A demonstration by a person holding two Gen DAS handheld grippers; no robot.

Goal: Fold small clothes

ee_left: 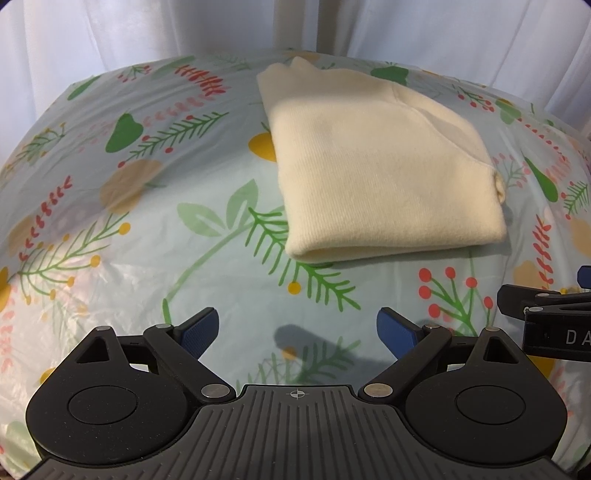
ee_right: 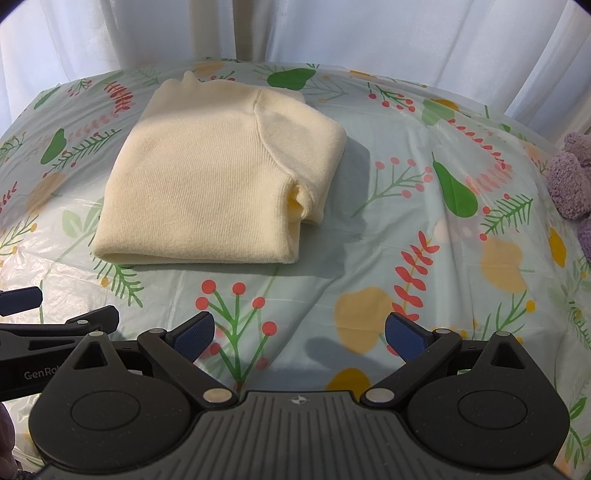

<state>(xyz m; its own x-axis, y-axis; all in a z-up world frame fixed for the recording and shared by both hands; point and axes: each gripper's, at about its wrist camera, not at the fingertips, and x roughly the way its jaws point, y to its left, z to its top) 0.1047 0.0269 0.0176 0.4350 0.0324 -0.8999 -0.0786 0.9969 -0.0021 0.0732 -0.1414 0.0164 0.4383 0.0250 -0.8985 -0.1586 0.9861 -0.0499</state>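
A cream knitted sweater (ee_left: 373, 162) lies folded into a compact rectangle on the floral tablecloth (ee_left: 147, 184). It also shows in the right wrist view (ee_right: 221, 173), with a sleeve tucked under on its right side. My left gripper (ee_left: 297, 332) is open and empty, held near the table's front edge, short of the sweater. My right gripper (ee_right: 299, 332) is open and empty too, also short of the sweater and a little to its right. Each gripper shows at the edge of the other's view.
A purple fuzzy garment (ee_right: 572, 177) lies at the table's right edge. White curtains (ee_right: 332, 29) hang behind the table. The tablecloth (ee_right: 424, 221) is thin plastic with wrinkles.
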